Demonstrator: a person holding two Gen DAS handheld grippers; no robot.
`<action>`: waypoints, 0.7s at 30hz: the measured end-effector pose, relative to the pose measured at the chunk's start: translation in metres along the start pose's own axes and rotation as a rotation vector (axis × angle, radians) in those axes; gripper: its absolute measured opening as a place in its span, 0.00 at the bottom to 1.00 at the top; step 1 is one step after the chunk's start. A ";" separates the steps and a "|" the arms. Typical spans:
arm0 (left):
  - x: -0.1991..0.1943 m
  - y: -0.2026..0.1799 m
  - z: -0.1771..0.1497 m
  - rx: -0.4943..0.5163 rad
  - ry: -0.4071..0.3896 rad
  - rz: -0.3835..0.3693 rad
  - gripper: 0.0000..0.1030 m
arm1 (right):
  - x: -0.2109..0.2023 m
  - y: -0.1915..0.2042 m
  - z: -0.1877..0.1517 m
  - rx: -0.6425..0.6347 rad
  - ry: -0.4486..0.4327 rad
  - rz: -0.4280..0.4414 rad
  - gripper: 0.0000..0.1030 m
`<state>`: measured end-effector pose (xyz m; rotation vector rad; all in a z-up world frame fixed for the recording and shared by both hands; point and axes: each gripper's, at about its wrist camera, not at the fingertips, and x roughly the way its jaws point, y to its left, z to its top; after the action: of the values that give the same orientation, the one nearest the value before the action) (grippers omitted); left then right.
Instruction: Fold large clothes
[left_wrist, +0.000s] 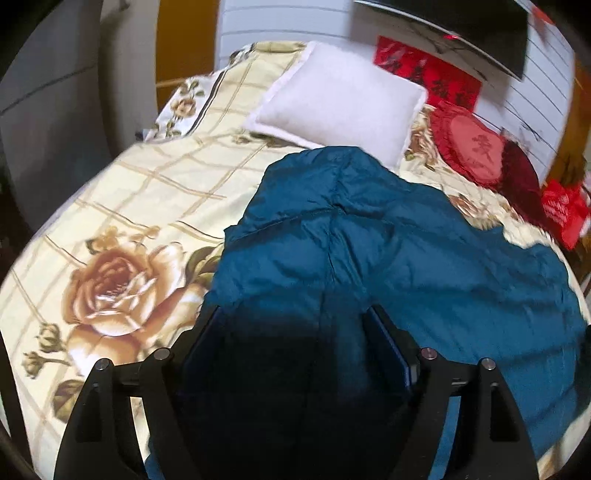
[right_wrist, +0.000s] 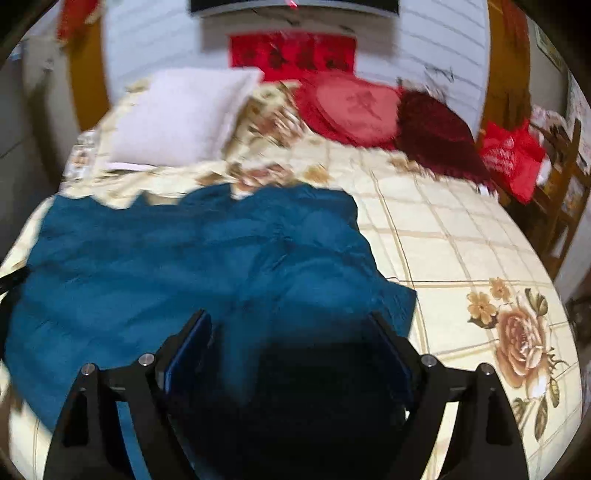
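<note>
Fabric fills the near middle of the bed (left_wrist: 122, 192): a teal padded jacket (left_wrist: 388, 251) is spread over the flowered cover, its far edge close to the white pillow (left_wrist: 340, 99) at the head, with red cushions (right_wrist: 351, 107) well apart toward the far right corner. The left gripper (left_wrist: 295, 332) hangs over the jacket's near left part with its fingers spread wide, nothing between them but cloth lying below. The right gripper (right_wrist: 291, 332) is likewise spread apart above the near right part, close to where a flap juts toward the bed's right edge. Neither has hold of anything. By the look of it the garment is being laid out and a fold is about to start. Next, each gripper would need to drop onto a near edge or hem and pinch it firmly; the puffy, slippery cloth may slide out.
</note>
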<state>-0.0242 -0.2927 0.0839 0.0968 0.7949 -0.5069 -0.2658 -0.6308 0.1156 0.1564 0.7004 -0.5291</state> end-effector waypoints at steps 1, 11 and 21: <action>-0.007 -0.001 -0.004 0.020 -0.005 -0.001 0.94 | -0.010 0.003 -0.008 -0.016 -0.007 0.005 0.85; -0.037 0.000 -0.036 0.084 0.010 0.014 0.94 | 0.022 -0.012 -0.059 0.060 0.109 -0.081 0.95; -0.052 0.014 -0.049 0.042 0.016 -0.004 0.94 | -0.022 -0.045 -0.064 0.193 0.069 0.010 0.96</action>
<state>-0.0799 -0.2467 0.0845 0.1386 0.8004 -0.5275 -0.3400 -0.6399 0.0829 0.3600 0.7147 -0.5833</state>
